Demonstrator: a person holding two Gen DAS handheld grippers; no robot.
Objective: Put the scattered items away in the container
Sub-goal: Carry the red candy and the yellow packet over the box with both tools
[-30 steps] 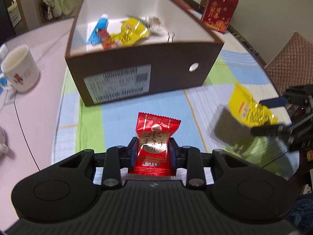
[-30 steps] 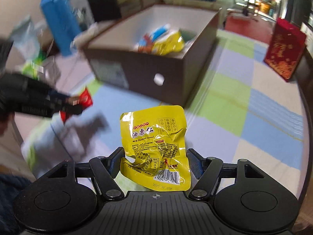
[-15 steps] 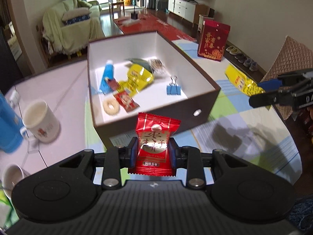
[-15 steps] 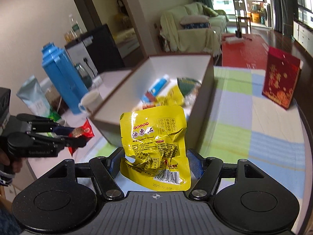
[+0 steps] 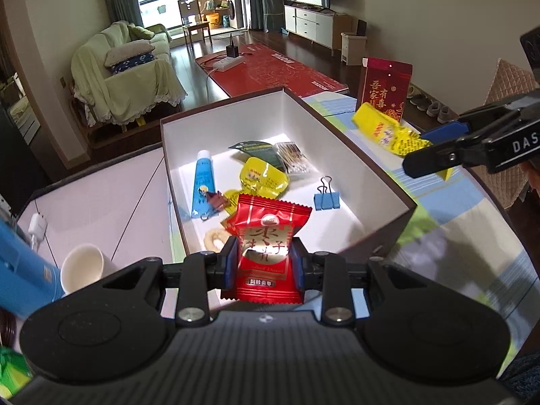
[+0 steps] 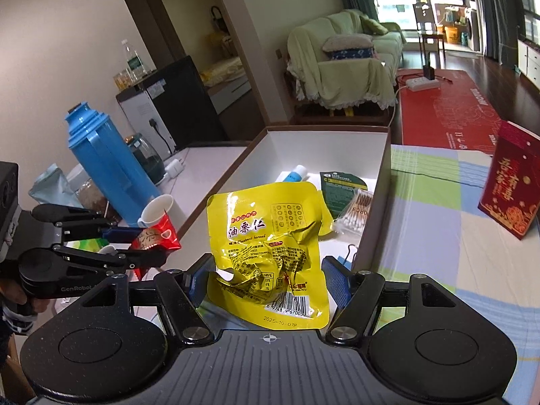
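Over on the left, the left gripper (image 5: 264,263) was clamped on a red candy packet (image 5: 266,249), held upright above the near end of the open white-lined box (image 5: 378,182) on the table. Inside the box lay a blue tube (image 5: 202,185), a yellow snack pouch (image 5: 266,177), a pack of cotton swabs (image 5: 292,157) and a blue binder clip (image 5: 326,199). To the right, the right gripper (image 6: 266,278) pinched a crumpled yellow chestnut packet (image 6: 266,253), held in the air at the box's right wall, with a red gift bag (image 6: 509,185) standing further right on the checked tablecloth (image 6: 438,229).
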